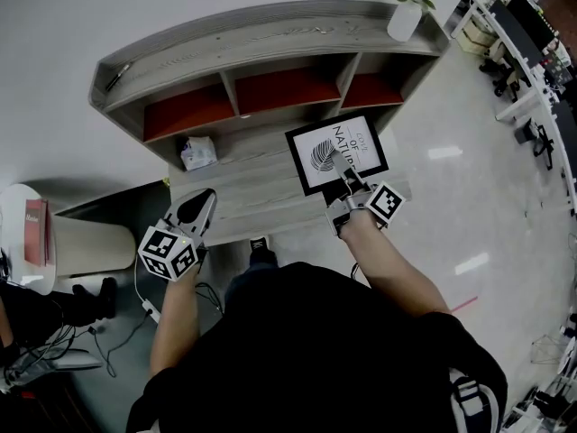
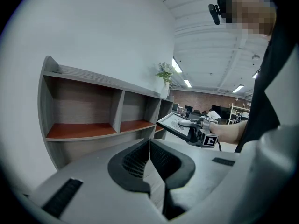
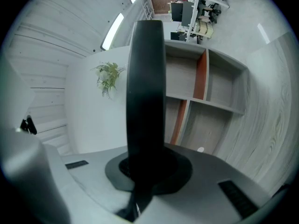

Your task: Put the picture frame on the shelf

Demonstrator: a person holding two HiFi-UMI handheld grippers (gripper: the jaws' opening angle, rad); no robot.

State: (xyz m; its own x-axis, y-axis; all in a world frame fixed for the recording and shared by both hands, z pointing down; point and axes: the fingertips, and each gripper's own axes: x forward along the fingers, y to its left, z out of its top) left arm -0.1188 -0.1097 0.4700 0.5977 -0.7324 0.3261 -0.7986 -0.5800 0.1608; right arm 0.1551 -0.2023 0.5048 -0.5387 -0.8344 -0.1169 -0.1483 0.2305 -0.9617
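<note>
The picture frame is black with a white leaf print. It hangs tilted over the right end of the grey wooden shelf unit, in front of its red-floored compartments. My right gripper is shut on the frame's near edge. In the right gripper view the frame shows edge-on as a dark bar rising out of the jaws. My left gripper hovers at the shelf's front left with its jaws together and nothing in them. In the left gripper view my left gripper is shut, and the frame is off to the right.
A white vase with a plant stands on the shelf top at the right end. A small white box lies on the lower ledge. A round white stand and floor cables are at the left. Office desks line the far right.
</note>
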